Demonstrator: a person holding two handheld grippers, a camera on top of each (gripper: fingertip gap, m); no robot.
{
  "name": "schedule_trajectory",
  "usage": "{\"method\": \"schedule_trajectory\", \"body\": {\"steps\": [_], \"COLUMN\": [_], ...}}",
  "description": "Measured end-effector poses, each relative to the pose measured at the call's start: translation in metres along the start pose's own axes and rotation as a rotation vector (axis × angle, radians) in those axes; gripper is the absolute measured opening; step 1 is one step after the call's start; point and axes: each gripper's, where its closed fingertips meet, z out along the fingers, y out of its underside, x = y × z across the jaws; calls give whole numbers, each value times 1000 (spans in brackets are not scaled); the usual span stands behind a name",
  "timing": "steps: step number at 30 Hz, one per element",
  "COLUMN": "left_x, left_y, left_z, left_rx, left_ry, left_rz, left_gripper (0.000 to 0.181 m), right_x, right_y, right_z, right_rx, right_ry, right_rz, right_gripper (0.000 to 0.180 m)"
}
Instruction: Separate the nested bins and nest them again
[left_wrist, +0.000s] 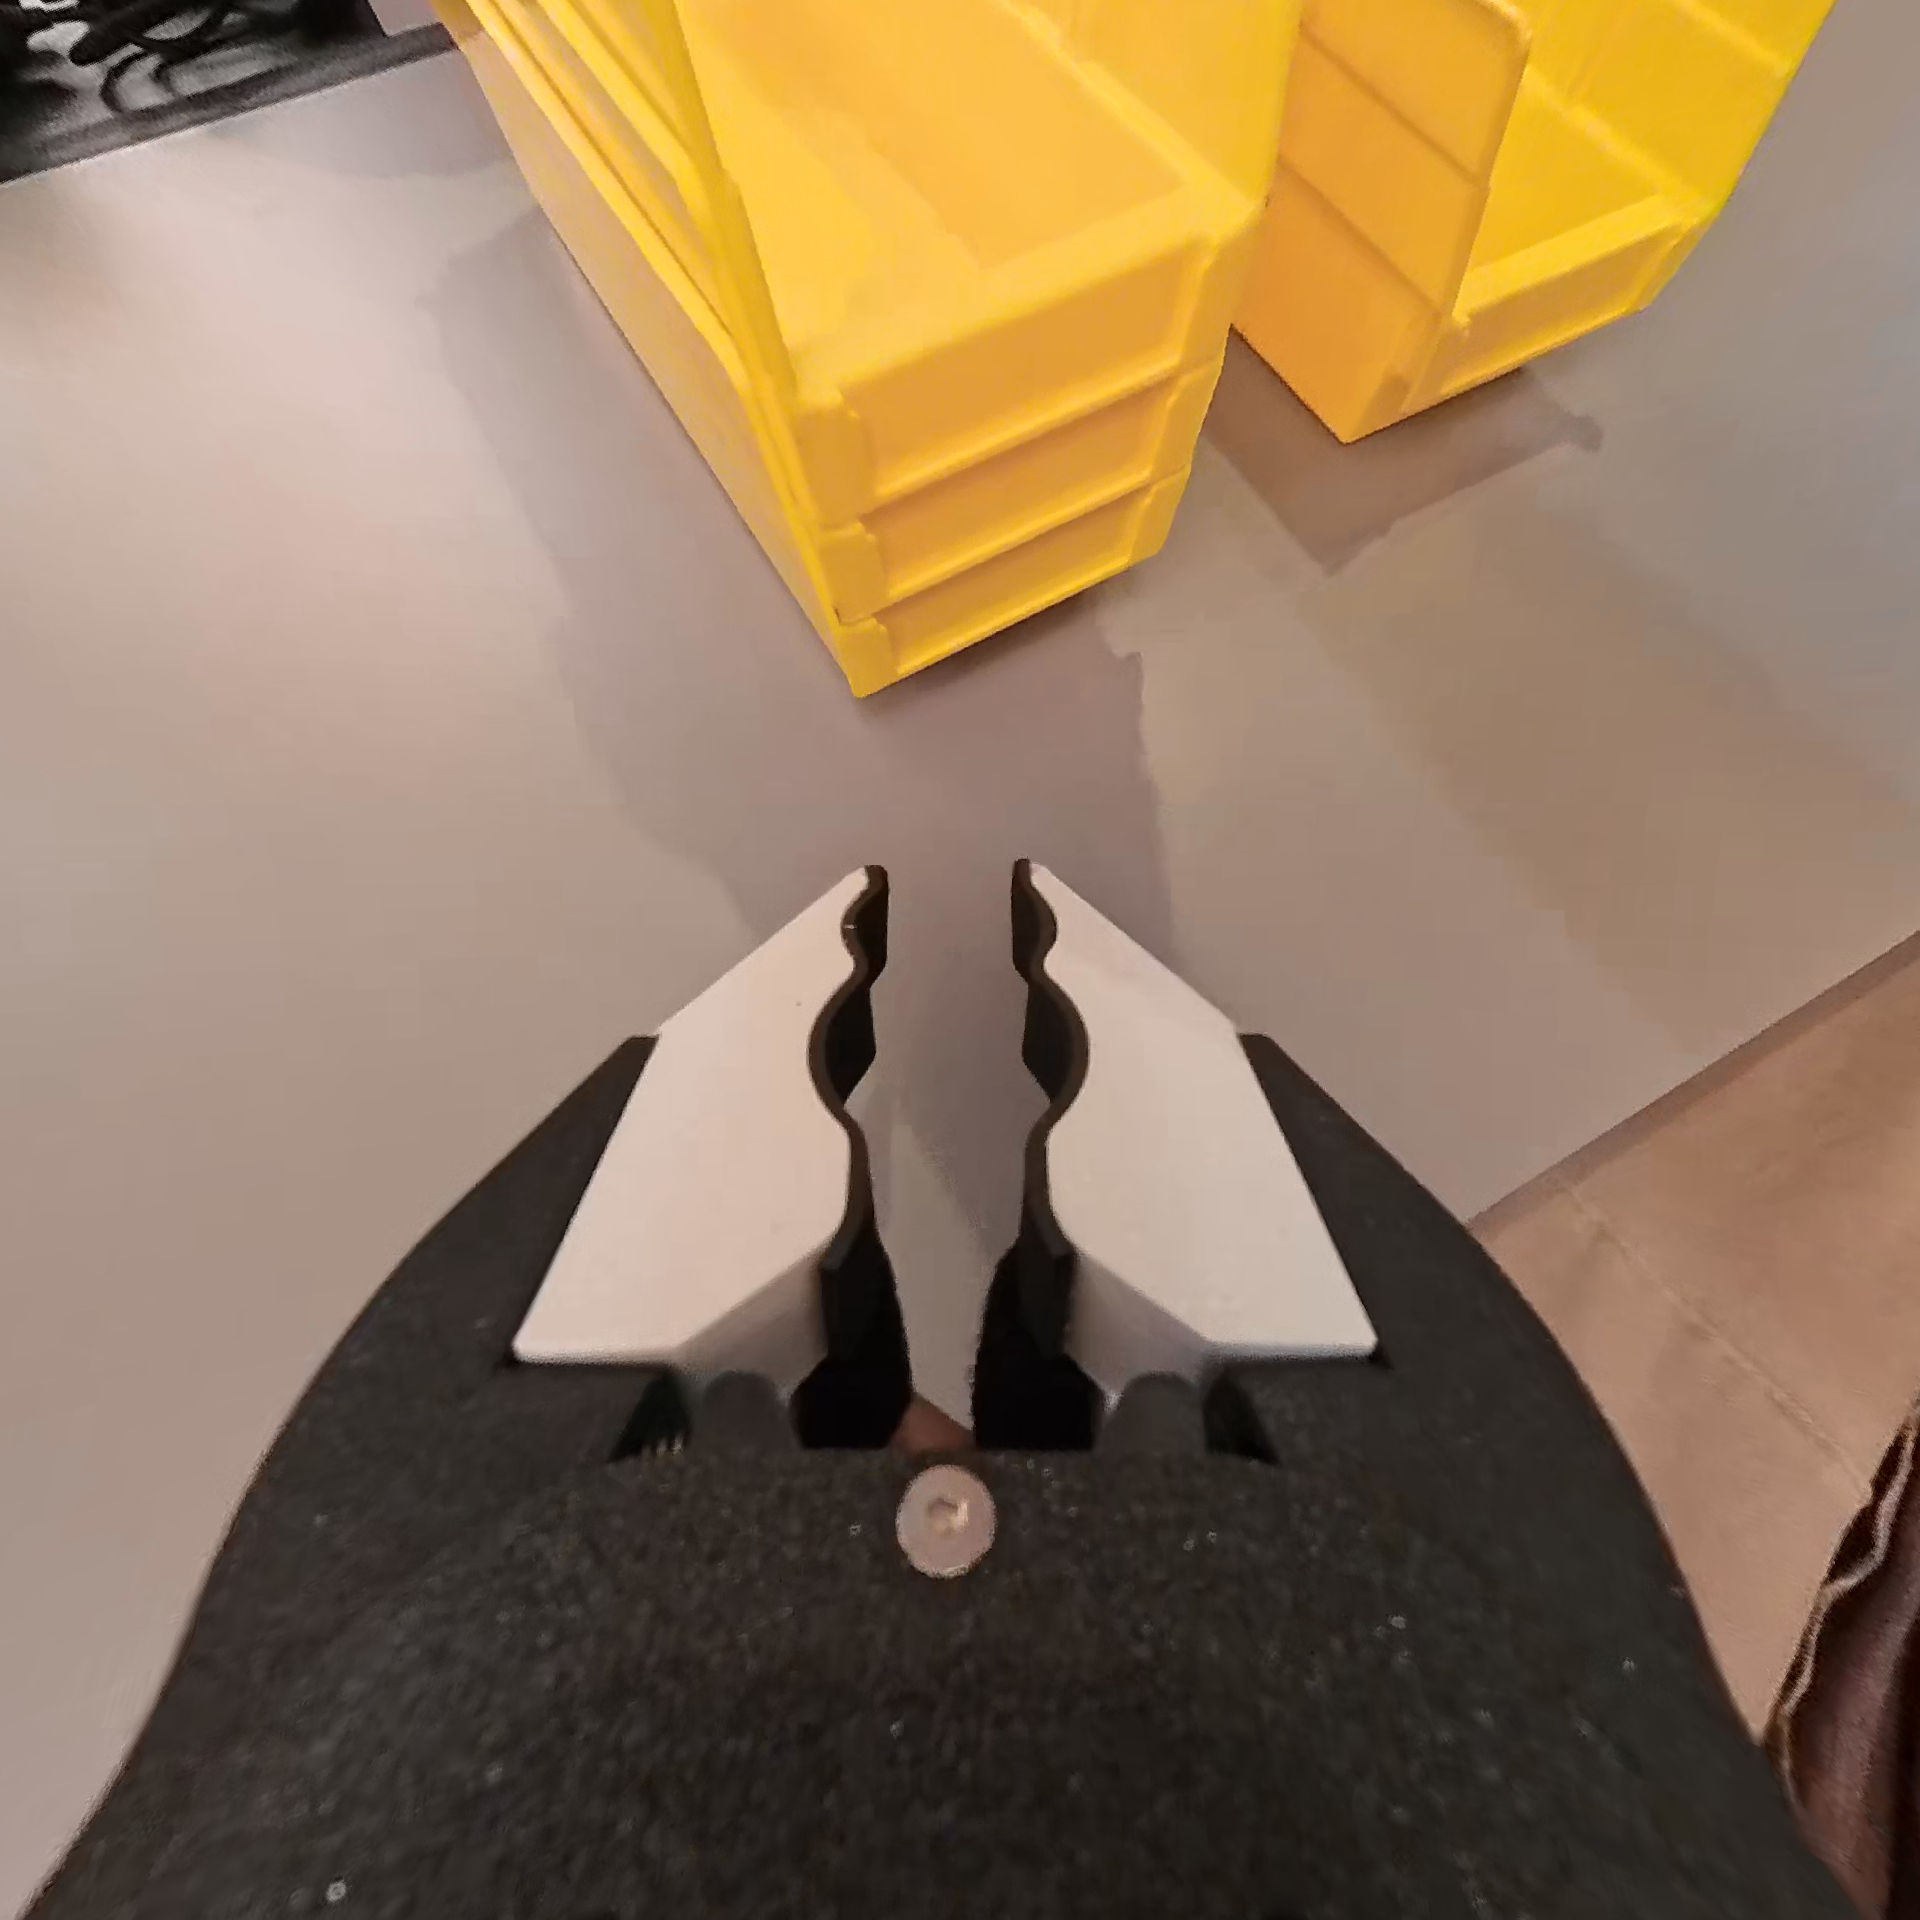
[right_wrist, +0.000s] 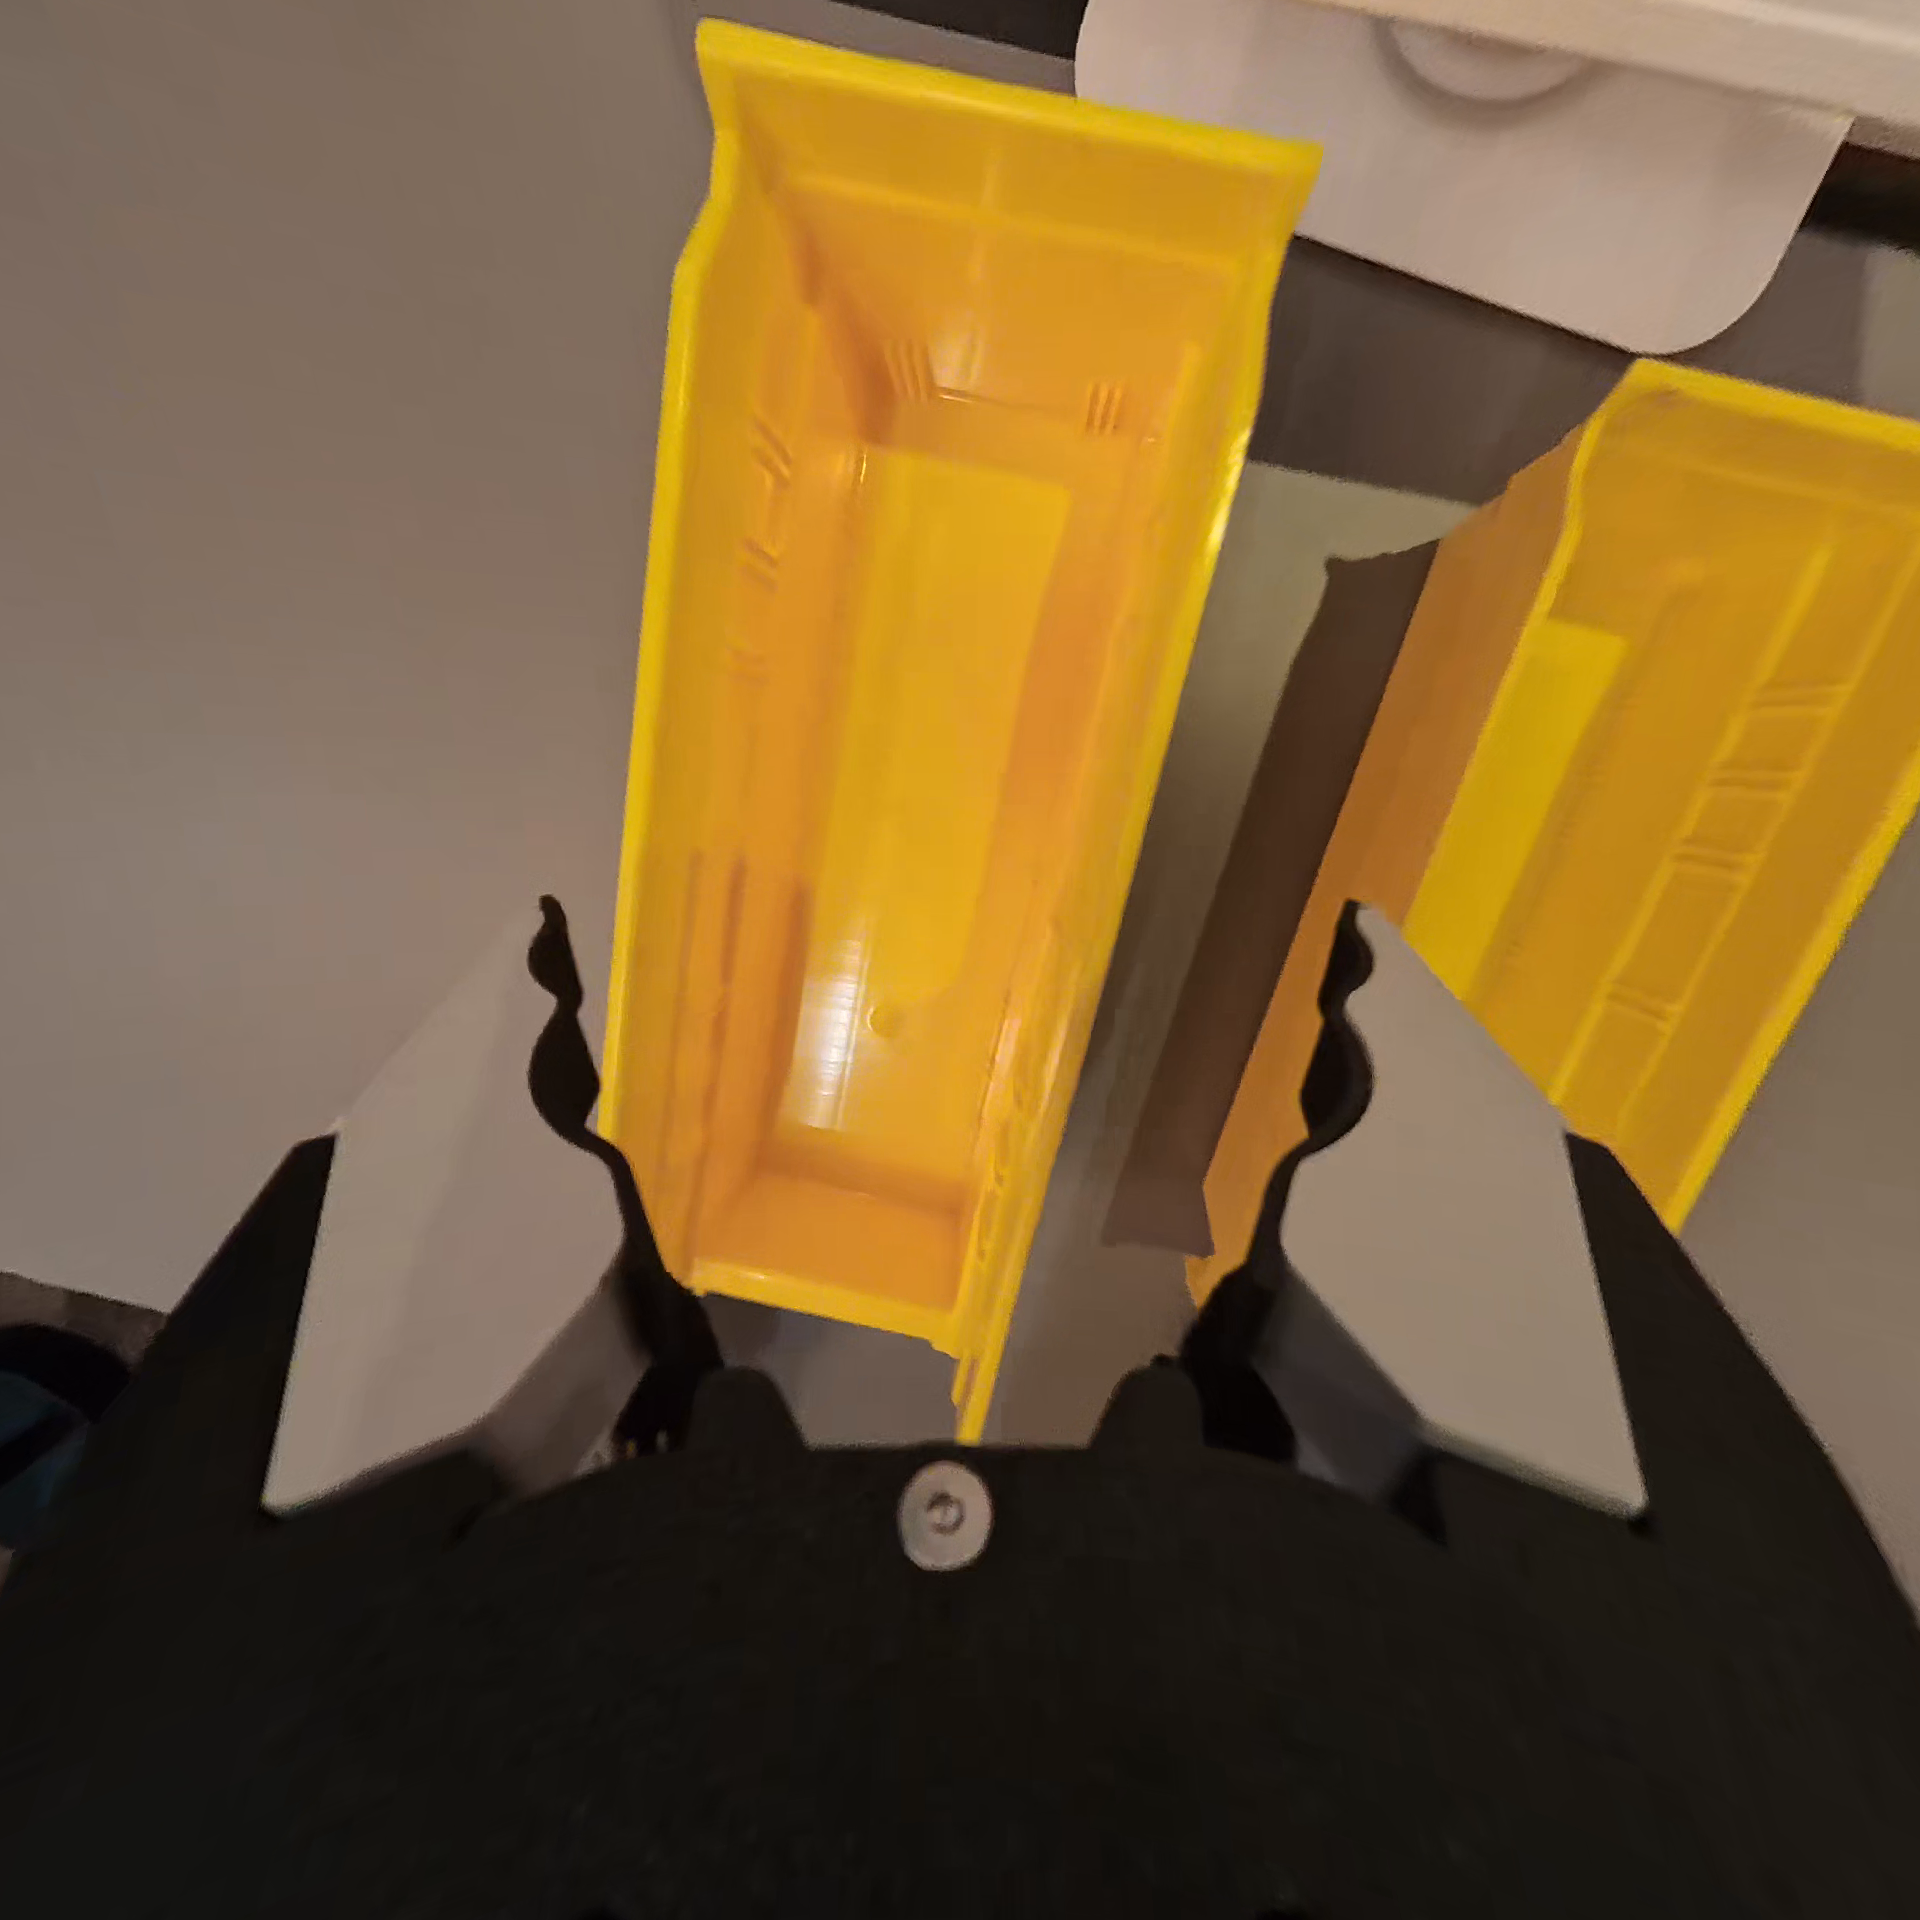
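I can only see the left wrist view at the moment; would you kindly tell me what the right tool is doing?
Observer: The right tool is wide open and grips nothing; it looks down into a yellow bin, with one finger showing on each side of the bin's near end.
Operator: Thank you. Is anything inside that bin?
Observer: No, its inside is bare.
Operator: Is there anything beyond the bins that I should know of?
Observer: Yes, a white object lies past the bin's far end.
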Motion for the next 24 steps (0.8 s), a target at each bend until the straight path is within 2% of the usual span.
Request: {"method": "schedule_trajectory", "body": {"steps": [3,10,13,17,24], "left_x": [2,2,1,2,0], "left_y": [1,1,1,1,0], "left_z": [0,2,2,3,2], "left_rx": [0,-7,-6,-9,-5], "left_ry": [0,6,7,15,7], "left_rz": [13,14,9,0,-2], "left_gripper": [21,22,21,21,21], "right_x": [-6,-3,-12,-13,-12], "right_y": [-2,-6,-8,-5,6], "right_z": [17,42,47,42,36], "right_rx": [-8,-62,-62,-91,-163], "right_ry": [-4,60,42,47,37], "right_rz": [30,58,37,39,28], "right_gripper": [154,150,124,104,93]}}
